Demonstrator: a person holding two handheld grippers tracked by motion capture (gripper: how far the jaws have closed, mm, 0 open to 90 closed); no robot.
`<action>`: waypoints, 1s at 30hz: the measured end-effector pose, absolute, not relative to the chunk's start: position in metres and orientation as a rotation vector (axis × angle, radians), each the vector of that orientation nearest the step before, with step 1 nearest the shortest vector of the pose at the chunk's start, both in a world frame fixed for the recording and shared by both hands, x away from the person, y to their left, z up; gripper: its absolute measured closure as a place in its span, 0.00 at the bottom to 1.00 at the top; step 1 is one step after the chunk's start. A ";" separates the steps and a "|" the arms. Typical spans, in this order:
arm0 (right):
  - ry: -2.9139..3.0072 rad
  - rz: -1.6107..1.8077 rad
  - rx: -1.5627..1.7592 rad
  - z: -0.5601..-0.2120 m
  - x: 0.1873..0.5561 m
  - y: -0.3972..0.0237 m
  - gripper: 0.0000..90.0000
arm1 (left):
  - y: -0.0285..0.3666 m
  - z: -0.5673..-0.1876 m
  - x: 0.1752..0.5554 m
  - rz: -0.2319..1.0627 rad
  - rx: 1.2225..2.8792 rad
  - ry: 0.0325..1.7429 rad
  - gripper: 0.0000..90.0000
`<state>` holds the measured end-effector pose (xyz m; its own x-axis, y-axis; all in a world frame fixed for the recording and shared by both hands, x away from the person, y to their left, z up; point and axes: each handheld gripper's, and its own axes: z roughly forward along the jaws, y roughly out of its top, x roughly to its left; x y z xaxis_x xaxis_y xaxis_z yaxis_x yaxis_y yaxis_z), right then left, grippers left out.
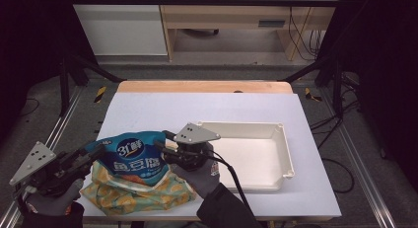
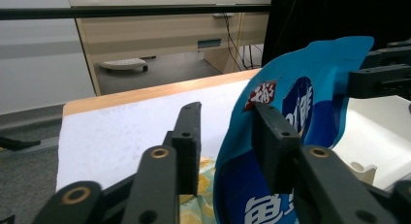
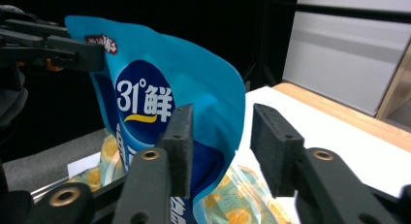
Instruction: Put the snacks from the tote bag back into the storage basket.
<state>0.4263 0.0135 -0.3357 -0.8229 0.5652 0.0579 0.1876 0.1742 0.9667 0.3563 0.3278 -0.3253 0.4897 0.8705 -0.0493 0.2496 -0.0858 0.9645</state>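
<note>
High view: the blue snack bag point(image 1: 132, 161) stands at seven o'clock on the white bench point(image 1: 197, 109), atop a yellow-patterned bag point(image 1: 148, 196). The left hand-held gripper point(image 1: 96, 151) and the right hand-held gripper point(image 1: 165, 141) each straddle a bag edge, jaws spread, one pad touching. A white tray point(image 1: 288, 154) lies at four o'clock.

Blue bag point(image 1: 132, 159) with white lettering, yellow-and-teal fruit-print bag point(image 1: 140, 194), cream tray point(image 1: 286, 154), pale lavender tabletop point(image 1: 207, 109)
</note>
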 end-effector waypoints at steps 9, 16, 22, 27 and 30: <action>2.154 1.675 0.713 -0.336 0.428 0.018 0.84 | 0.327 -0.326 0.356 0.676 1.616 0.998 0.84; 2.157 1.673 0.724 -0.336 0.429 0.017 0.95 | 0.326 -0.327 0.355 0.681 1.609 0.995 0.90; 2.159 1.659 0.725 -0.335 0.429 0.018 1.00 | 0.325 -0.327 0.356 0.675 1.610 0.999 0.95; 2.161 1.646 0.721 -0.334 0.428 0.019 1.00 | 0.324 -0.326 0.356 0.686 1.604 1.005 0.99; 2.161 1.647 0.723 -0.333 0.428 0.020 1.00 | 0.323 -0.326 0.357 0.697 1.597 1.011 0.99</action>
